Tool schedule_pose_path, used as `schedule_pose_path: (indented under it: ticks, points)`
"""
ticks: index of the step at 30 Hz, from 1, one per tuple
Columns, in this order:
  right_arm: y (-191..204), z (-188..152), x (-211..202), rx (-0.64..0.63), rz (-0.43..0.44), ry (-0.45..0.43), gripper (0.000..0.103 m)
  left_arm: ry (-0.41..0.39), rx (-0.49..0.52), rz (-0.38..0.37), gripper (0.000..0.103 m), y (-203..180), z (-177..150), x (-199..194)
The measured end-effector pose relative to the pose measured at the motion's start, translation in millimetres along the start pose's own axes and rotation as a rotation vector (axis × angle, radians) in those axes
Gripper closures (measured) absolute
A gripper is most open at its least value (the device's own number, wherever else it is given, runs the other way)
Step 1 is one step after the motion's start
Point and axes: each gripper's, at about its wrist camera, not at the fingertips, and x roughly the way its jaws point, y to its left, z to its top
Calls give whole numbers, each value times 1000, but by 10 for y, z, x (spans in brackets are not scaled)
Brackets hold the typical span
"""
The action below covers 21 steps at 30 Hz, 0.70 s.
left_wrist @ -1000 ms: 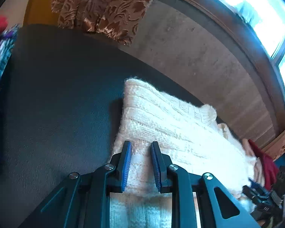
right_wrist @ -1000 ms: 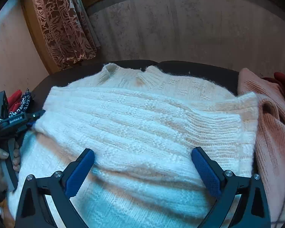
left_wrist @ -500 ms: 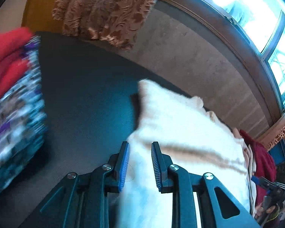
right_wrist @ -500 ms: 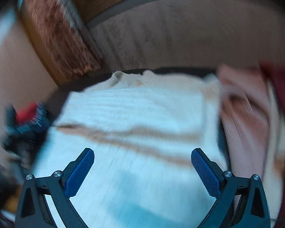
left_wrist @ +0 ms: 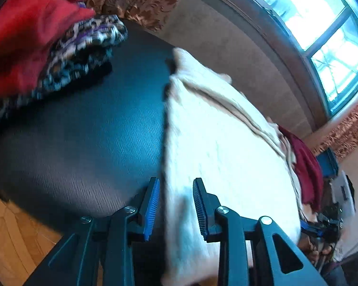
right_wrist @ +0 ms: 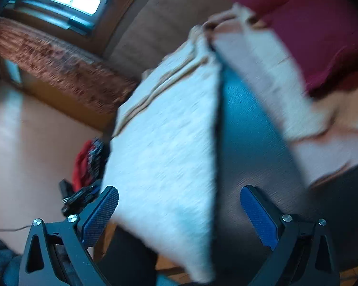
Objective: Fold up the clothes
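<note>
Through my left wrist camera, the folded cream sweater [left_wrist: 217,143] lay on the dark table [left_wrist: 83,143], its near edge hanging past the table edge toward me. My left gripper [left_wrist: 176,205] had that edge between its blue pads, and the jaws had just been opening; I saw a sliver of gap on the left pad, while on the right pad I could not tell whether the knit touched. To the far left sat a red garment [left_wrist: 23,31] over a patterned cloth [left_wrist: 83,45], well apart from the sweater. A dark red garment [left_wrist: 305,166] lay just beyond its far side.

Through my right wrist camera, blurred, the same sweater [right_wrist: 164,143] showed as a thick slab, stacked fold lines visible along its far edge. My right gripper [right_wrist: 179,217] stood wide apart; its left pad sat just against the sweater's side, the right pad clear of it over bare table.

I judged the knit soft, bulky and light, with no stiffness: it would sag and unfold if pinched by one layer. I would take it through all layers at the folded edge, or support it from both sides.
</note>
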Motion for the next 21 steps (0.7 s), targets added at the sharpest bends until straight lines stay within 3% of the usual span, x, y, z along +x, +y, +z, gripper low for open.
schedule_pose_path:
  ticks: [2,6,10,15,21]
  points:
    - [94,-45,153,-9,55,48,0,12,16,-8,74,-40,-91,-37]
    - [245,-129,318,-65,83,100,0,45,36,-28,73,-77,-217,-64]
    - [321,-216,354,-109,62,104,4,54,49,-30,73,-150,-340,-68]
    - [295,-277,352,-141,-13,109,40,106,84,-27,73,-296,-492,-57]
    - [224,-224,352,-133,-32,128,45,140,88,-3,76,-322,-566,-35]
